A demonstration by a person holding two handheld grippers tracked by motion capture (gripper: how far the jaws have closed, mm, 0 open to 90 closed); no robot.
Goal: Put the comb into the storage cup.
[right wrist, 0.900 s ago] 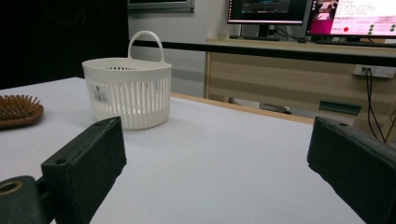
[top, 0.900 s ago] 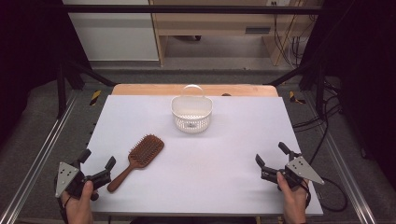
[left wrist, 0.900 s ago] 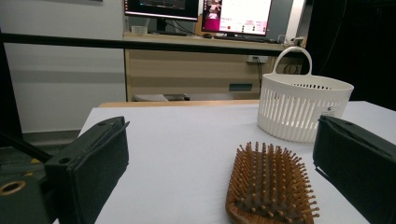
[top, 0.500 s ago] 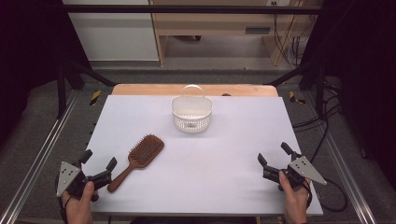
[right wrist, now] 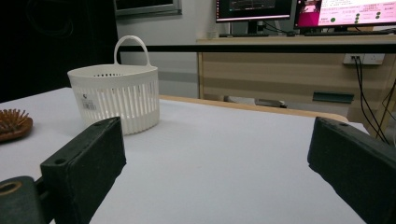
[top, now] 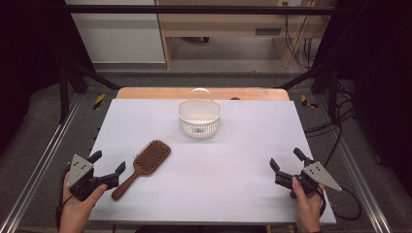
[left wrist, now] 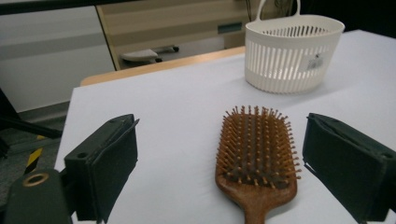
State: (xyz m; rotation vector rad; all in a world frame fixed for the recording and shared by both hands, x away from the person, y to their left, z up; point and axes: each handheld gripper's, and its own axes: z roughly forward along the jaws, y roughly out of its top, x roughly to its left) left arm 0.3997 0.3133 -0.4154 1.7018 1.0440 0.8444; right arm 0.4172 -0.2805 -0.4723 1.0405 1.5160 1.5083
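While both tools sit low at the near edge of the white tabletop [top: 243,160], each is gripped by a hand coming in from the bottom of the high view. The left tool [top: 108,165] rests at the near left corner with its jaws spread wide and nothing between the pads; the left gripper view shows the two black jaws standing well apart on either side of the wooden hairbrush [left wrist: 256,156], neither one touching it. The right tool [top: 286,162] lies at the near right corner, its jaws likewise wide and holding nothing, with bare tabletop ahead of it in the right gripper view.

Just beyond the left tool, the hairbrush lies flat with its bristles up. Its handle points back toward the near left corner, ending close beside the left tool's jaw, and its broad head points toward the middle of the tabletop. It is well apart from the right tool.

Farther back, near the far edge and about midway across, stands a white slotted basket [top: 199,119], upright, with its thin handle raised and a small label on its side. Behind the white surface a strip of bare wood shows along the far edge.
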